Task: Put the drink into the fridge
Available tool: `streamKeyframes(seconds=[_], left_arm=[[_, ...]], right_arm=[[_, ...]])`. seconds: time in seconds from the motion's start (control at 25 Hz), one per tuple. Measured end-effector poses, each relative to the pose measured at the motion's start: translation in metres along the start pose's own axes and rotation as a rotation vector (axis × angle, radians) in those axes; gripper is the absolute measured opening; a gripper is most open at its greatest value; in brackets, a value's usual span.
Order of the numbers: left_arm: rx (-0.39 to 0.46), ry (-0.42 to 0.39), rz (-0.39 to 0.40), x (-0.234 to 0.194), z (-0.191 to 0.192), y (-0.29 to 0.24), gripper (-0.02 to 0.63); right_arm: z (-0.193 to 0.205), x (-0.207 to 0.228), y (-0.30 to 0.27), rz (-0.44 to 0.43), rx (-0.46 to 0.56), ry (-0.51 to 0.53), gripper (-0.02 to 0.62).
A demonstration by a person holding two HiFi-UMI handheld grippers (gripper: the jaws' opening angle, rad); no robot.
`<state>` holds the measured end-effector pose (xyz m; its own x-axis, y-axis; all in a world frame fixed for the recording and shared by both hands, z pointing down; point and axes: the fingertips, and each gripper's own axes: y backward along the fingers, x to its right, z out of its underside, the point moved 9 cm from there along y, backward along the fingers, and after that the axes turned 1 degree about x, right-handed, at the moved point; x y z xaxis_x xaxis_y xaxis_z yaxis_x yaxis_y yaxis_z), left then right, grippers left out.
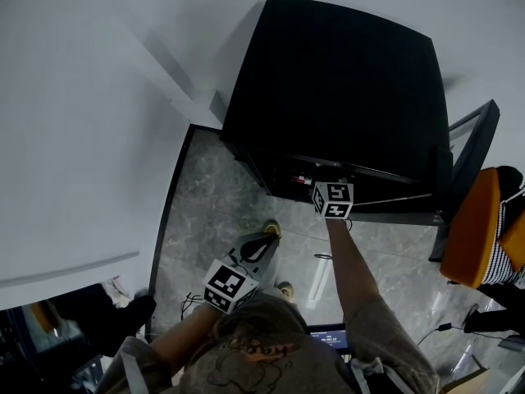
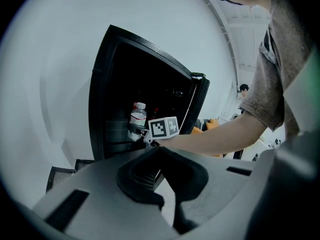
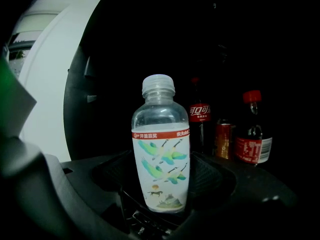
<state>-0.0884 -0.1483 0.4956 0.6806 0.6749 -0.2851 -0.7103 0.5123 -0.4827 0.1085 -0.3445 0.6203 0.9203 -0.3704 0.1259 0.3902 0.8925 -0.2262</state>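
A clear drink bottle [image 3: 161, 149] with a white cap and a bird-print label stands upright inside the black fridge [image 1: 344, 80], with other drinks behind it. My right gripper [image 3: 161, 186] reaches into the fridge with its jaws on either side of the bottle's lower half, open around it and not pressing. In the head view only its marker cube [image 1: 332, 198] shows, at the fridge opening. The left gripper view shows the bottle [image 2: 138, 115] and that cube [image 2: 164, 127] from the side. My left gripper [image 1: 261, 243] hangs low over the floor, shut and empty.
Two cola bottles [image 3: 200, 116], a red can [image 3: 223, 140] and a red-capped dark bottle [image 3: 252, 134] stand behind the drink. The fridge door [image 1: 472, 146] stands open to the right. An orange chair [image 1: 472, 228] is beside it. Cables lie on the marble floor [image 1: 205, 212]; a white wall is on the left.
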Motion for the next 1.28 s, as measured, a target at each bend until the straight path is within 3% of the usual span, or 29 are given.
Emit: streamKeyframes(seconds=[0.44, 0.68, 1.04, 1.16, 1.28], left_arm=[[0.033, -0.031, 0.019, 0.024, -0.002, 0.008, 0.002], [0.045, -0.034, 0.030, 0.039, -0.002, 0.019, 0.002], [0.070, -0.056, 0.059, 0.064, -0.003, 0.035, 0.002], [0.083, -0.067, 0.072, 0.073, -0.003, 0.040, 0.002], [0.094, -0.078, 0.083, 0.080, -0.004, 0.045, 0.002]], right_arm=[[-0.002, -0.001, 0.041, -0.003, -0.049, 0.017, 0.348], [-0.009, -0.011, 0.073, -0.011, -0.051, -0.037, 0.347], [-0.028, -0.038, 0.136, -0.111, -0.071, -0.059, 0.335], [-0.036, -0.052, 0.163, -0.161, -0.064, -0.040, 0.181], [-0.048, -0.072, 0.191, -0.246, -0.045, -0.037, 0.103]])
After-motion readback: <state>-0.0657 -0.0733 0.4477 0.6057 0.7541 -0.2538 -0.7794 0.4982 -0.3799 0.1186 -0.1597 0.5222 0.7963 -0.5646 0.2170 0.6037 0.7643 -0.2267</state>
